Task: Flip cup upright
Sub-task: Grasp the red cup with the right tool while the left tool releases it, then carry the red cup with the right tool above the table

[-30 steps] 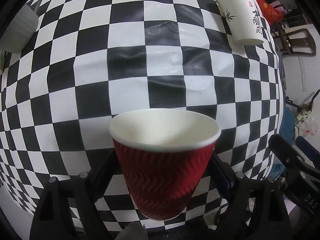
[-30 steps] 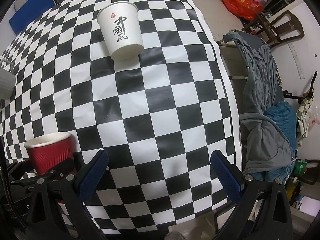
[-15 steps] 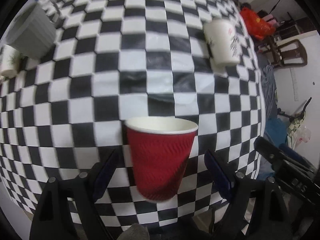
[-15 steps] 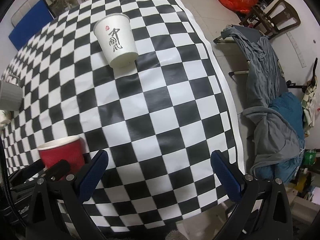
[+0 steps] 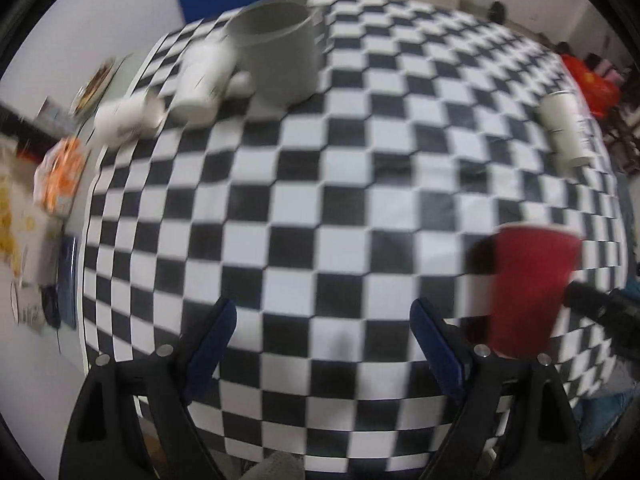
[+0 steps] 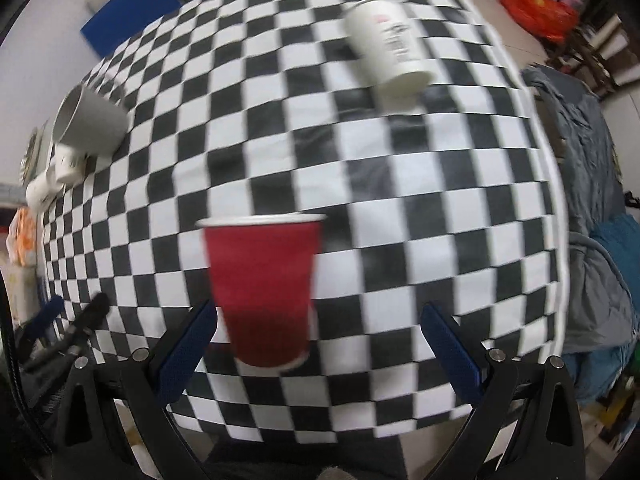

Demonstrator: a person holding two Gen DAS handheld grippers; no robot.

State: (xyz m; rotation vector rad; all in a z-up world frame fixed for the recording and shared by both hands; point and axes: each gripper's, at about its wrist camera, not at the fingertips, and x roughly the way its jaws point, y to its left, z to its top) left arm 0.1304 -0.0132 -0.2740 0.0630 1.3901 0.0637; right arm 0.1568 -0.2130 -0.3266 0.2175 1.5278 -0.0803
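A red paper cup (image 5: 528,292) stands upright, mouth up, on the checkered table near its front edge. It also shows in the right wrist view (image 6: 264,288), just ahead of my right gripper's left finger. My left gripper (image 5: 324,336) is open and empty, off to the left of the cup. My right gripper (image 6: 320,336) is open and empty, with the cup in front between its fingers but apart from them. A white printed paper cup (image 6: 388,48) stands upside down at the far right of the table (image 5: 566,128).
A grey mug (image 5: 276,52) and two small white cups (image 5: 200,80) sit at the far left of the checkered table (image 5: 320,200). Packets lie off the left edge. Grey and blue clothes (image 6: 588,200) hang beyond the right edge.
My left gripper has let go of the red cup and pulled back to the left. The cup stands free. My right gripper has swung left toward it.
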